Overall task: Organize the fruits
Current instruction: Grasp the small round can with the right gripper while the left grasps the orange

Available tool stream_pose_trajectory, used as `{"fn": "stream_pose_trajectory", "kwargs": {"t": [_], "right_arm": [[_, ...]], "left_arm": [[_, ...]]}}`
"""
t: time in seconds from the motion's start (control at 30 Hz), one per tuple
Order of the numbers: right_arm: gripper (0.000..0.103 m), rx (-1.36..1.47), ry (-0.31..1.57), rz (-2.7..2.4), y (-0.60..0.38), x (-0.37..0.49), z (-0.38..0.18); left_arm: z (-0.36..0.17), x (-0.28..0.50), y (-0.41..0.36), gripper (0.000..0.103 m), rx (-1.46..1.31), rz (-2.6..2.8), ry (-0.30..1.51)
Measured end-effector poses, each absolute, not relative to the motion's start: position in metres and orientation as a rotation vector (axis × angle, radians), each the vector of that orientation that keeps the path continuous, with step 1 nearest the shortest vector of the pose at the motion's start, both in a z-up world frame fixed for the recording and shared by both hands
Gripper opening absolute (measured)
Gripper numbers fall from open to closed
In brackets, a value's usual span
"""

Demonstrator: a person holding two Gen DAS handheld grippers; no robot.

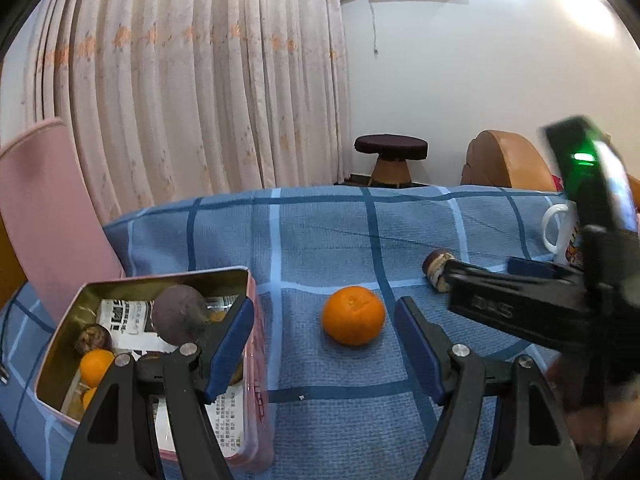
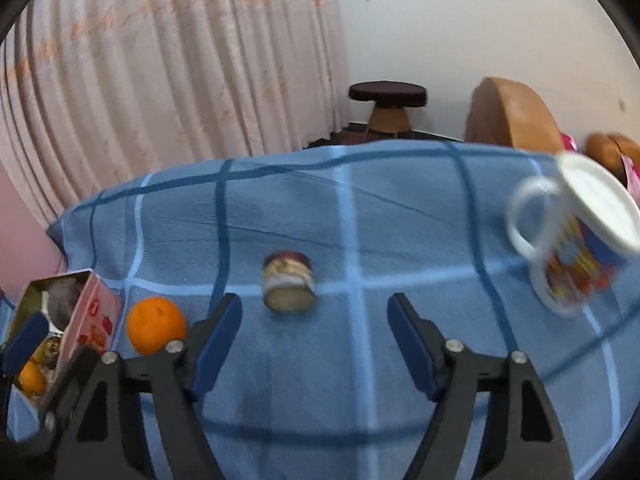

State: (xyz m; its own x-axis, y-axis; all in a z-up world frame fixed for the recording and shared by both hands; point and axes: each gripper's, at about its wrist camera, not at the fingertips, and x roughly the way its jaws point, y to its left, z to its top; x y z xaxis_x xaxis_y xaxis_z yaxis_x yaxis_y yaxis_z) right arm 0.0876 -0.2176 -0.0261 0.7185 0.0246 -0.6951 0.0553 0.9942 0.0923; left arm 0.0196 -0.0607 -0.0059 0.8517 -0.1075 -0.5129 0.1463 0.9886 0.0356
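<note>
A table draped in a blue checked cloth [image 1: 328,232] fills both wrist views. At its left end sits an open pink tin [image 1: 256,360] holding a dark round fruit [image 1: 180,314], a smaller brown fruit [image 1: 93,339], 2 small oranges [image 1: 95,366] and printed paper. Just right of the tin, apart from it, 1 loose orange [image 1: 353,315] lies on the cloth. Further right lies a cut dark fruit [image 2: 289,282], pale flesh facing the camera. A white mug [image 2: 576,236] with a colourful print stands near the right edge. Behind the table hang pale curtains [image 1: 200,80], with a dark-topped stool [image 1: 391,148] and a tan chair back [image 1: 504,160] by the wall.

The left gripper [image 1: 324,344] points down at a slant, its blue-padded jaws spread wide with the orange lying between and beyond them, untouched; its left finger overlaps the tin's opening. The right gripper [image 2: 314,340] tilts more steeply, jaws apart and empty, the cut fruit just ahead of them. From the left view its black body crosses in front of the mug and part of the cut fruit
</note>
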Motion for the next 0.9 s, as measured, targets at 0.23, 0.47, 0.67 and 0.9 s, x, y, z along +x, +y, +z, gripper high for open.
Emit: {"fn": "stream_pose_trajectory", "kwargs": {"t": [0.23, 0.47, 0.67, 0.9], "right_arm": [[0.038, 0.042, 0.87, 0.013, -0.202, 0.121, -0.045], [0.037, 0.095, 0.829, -0.042, -0.222, 0.102, -0.04], [0.037, 0.088, 0.77, -0.136, -0.243, 0.057, -0.033], [0.037, 0.106, 0.752, -0.16, -0.253, 0.025, -0.029]], "left_arm": [[-0.009, 0.027, -0.056, 0.074, 0.038, -0.127, 0.575], [-0.01, 0.037, -0.071, 0.074, 0.061, -0.127, 0.574], [-0.018, 0.064, -0.095, 0.074, 0.078, -0.121, 0.662], [-0.033, 0.089, -0.104, 0.074, 0.056, -0.082, 0.788]]}}
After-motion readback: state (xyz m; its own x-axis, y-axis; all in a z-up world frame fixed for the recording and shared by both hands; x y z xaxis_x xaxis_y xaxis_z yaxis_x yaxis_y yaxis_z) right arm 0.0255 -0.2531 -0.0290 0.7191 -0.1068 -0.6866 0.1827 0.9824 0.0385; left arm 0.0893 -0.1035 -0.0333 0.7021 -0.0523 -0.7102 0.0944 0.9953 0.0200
